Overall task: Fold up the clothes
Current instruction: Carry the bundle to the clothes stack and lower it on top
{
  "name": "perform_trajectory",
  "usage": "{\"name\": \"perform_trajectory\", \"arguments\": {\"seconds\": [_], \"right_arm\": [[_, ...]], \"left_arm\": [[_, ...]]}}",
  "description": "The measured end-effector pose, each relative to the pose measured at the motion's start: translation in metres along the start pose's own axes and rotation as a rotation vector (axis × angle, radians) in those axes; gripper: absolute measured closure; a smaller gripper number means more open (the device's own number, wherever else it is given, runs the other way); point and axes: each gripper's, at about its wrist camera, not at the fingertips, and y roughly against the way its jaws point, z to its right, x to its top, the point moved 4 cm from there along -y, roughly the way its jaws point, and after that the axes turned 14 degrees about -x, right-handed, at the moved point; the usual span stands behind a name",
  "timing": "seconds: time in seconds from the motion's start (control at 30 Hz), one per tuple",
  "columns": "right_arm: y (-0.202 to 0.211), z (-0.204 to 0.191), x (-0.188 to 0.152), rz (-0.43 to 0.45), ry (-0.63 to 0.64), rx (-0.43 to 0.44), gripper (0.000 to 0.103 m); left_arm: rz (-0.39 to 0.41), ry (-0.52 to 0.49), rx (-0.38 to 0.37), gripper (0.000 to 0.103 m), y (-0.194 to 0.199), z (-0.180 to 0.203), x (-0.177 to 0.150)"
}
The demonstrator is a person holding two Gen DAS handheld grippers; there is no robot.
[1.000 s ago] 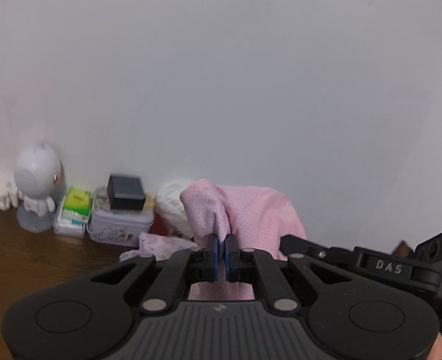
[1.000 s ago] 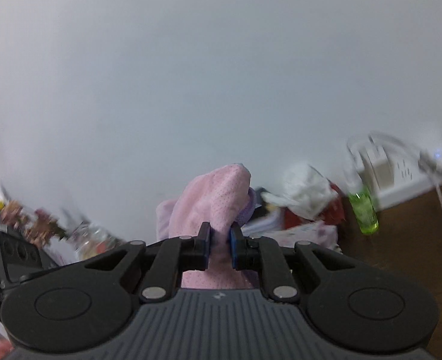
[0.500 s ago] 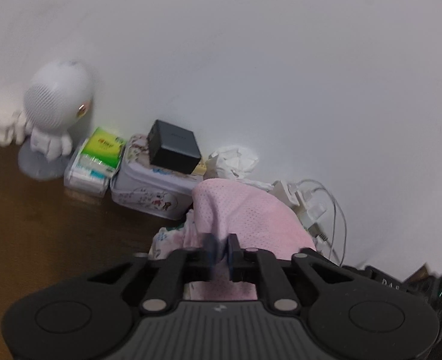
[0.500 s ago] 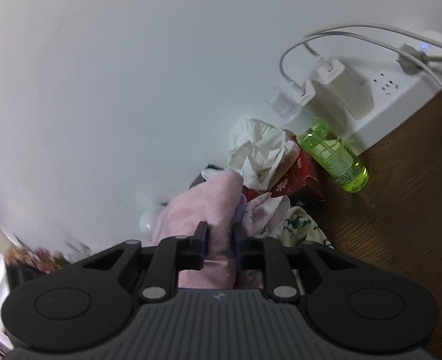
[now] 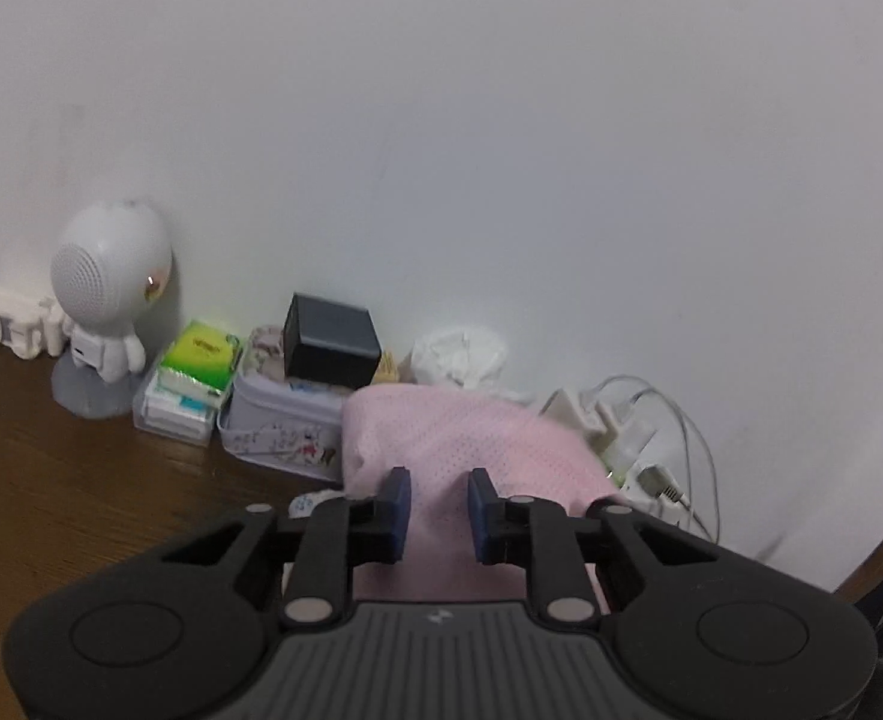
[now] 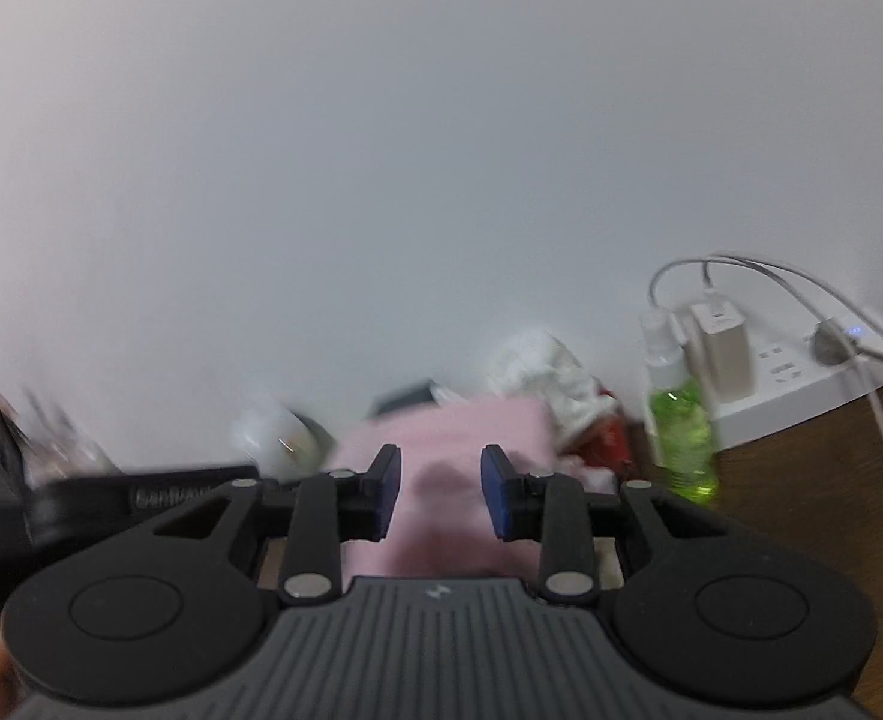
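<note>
A pink mesh garment [image 5: 471, 432] lies in a heap on the brown wooden table [image 5: 51, 480], close to the wall. My left gripper [image 5: 438, 480] hovers over its near edge, jaws apart, with pink cloth showing in the gap and neither pad pressing on it. In the right wrist view the same garment [image 6: 459, 420] is blurred. My right gripper [image 6: 440, 462] is over it and its jaws are opening, the cloth loose between them. The black body of the left gripper [image 6: 141, 498] shows at the left of the right wrist view.
Along the wall stand a white robot-shaped speaker [image 5: 108, 300], tissue packs [image 5: 192, 378], a flowered tin [image 5: 273, 429] with a black box [image 5: 330, 342] on it, and crumpled tissue [image 5: 459, 354]. To the right are a green spray bottle [image 6: 678, 426] and a power strip [image 6: 801, 384] with chargers and cables.
Both grippers came down toward the table with the pink garment. Both sets of jaws, shut on the cloth a second ago, have parted and the cloth now rests below.
</note>
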Motion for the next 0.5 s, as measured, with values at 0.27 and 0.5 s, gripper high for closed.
{"name": "perform_trajectory", "arguments": {"seconds": [0.27, 0.5], "right_arm": [[0.041, 0.018, -0.015, 0.065, -0.023, 0.131, 0.033], [0.117, 0.008, -0.046, 0.090, 0.081, 0.098, 0.003]], "left_arm": [[0.162, -0.007, -0.160, 0.016, 0.084, 0.002, -0.011], [0.186, -0.132, -0.087, 0.000, 0.169, 0.015, -0.057]]}}
